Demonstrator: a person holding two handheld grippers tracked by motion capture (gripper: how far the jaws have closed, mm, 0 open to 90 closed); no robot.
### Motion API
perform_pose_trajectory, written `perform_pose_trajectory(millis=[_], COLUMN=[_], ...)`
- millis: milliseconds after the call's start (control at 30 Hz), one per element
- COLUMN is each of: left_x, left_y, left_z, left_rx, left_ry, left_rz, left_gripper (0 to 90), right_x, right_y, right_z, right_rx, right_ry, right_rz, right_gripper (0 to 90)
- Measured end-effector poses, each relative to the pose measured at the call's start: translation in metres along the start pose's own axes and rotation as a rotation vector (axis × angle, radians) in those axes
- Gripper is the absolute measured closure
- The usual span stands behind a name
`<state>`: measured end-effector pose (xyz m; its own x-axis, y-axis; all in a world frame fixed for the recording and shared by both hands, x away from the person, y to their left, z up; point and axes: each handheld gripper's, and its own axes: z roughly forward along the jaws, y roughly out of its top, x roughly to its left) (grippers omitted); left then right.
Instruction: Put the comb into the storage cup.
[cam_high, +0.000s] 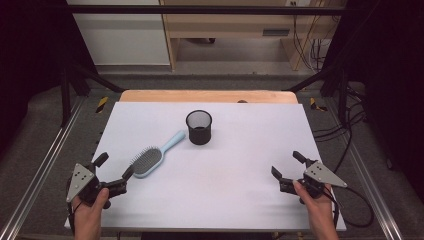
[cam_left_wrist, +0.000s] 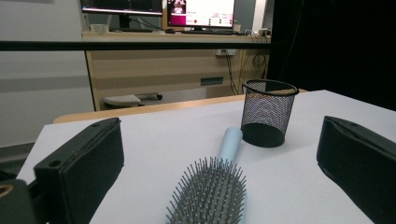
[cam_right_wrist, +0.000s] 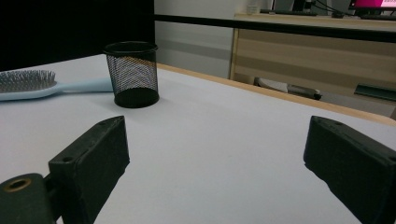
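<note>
A light blue hairbrush (cam_high: 151, 158) lies bristles up on the white table, its handle pointing toward a black mesh cup (cam_high: 199, 127) that stands upright near the middle. My left gripper (cam_high: 114, 166) is open at the near left, one jaw tip close to the brush head. In the left gripper view the hairbrush (cam_left_wrist: 212, 186) lies between the wide jaws, with the mesh cup (cam_left_wrist: 267, 112) beyond it. My right gripper (cam_high: 288, 164) is open at the near right with nothing between its jaws. From the right gripper view, the mesh cup (cam_right_wrist: 132, 73) and hairbrush (cam_right_wrist: 44, 84) sit far left.
The white table top (cam_high: 250, 150) has a wooden strip (cam_high: 207, 96) along its far edge. Black frame bars and cables flank both sides. A wooden desk with monitors stands behind the table.
</note>
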<state>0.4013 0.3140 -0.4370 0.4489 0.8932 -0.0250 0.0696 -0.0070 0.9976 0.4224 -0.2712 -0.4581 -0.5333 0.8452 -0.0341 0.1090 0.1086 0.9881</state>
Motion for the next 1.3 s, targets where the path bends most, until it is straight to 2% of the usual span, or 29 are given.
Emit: perform_pose_trajectory(millis=[233,367,533,633,900,967,1067,1100,1133,1300], left_x=[0.0,-0.003,-0.012,-0.021,-0.044,-0.049,-0.054,-0.056,-0.056,-0.053], left_y=[0.001,0.001,0.003,0.004,0.012,0.015,0.02,0.024,0.024,0.035], left_z=[0.001,0.003,0.008,0.014,0.048,0.06,0.078,0.09,0.09,0.12], left_rx=[0.004,0.012,0.027,0.04,0.087,0.101,0.114,0.129,0.129,0.168], left_ry=[0.02,0.028,0.049,0.047,0.046,0.049,0.043,0.048,0.048,0.062], left_rz=[-0.029,-0.027,-0.042,-0.028,-0.005,0.014,0.02,0.033,0.033,0.043], left_gripper=[1.3,1.4,1.8,2.0,3.6,4.3,4.9,6.7,7.8,8.8], right_x=[0.001,0.001,0.002,0.002,0.003,0.004,0.004,0.004,0.004,0.004], right_y=[-0.001,-0.001,-0.002,-0.002,-0.002,-0.002,-0.002,-0.002,-0.002,-0.001], right_z=[0.0,0.001,0.002,0.002,0.002,0.002,0.002,0.001,0.001,0.0], right_rx=[0.005,0.009,0.016,0.021,0.02,0.02,0.02,0.02,0.02,0.02], right_ry=[0.002,0.004,0.004,0.002,0.003,0.004,0.004,0.005,0.005,0.01], right_rz=[0.01,0.009,0.01,0.015,0.019,0.025,0.028,0.028,0.028,0.033], right_gripper=[6.5,6.6,6.6,6.5,6.5,6.6,6.6,6.6,6.6,6.7])
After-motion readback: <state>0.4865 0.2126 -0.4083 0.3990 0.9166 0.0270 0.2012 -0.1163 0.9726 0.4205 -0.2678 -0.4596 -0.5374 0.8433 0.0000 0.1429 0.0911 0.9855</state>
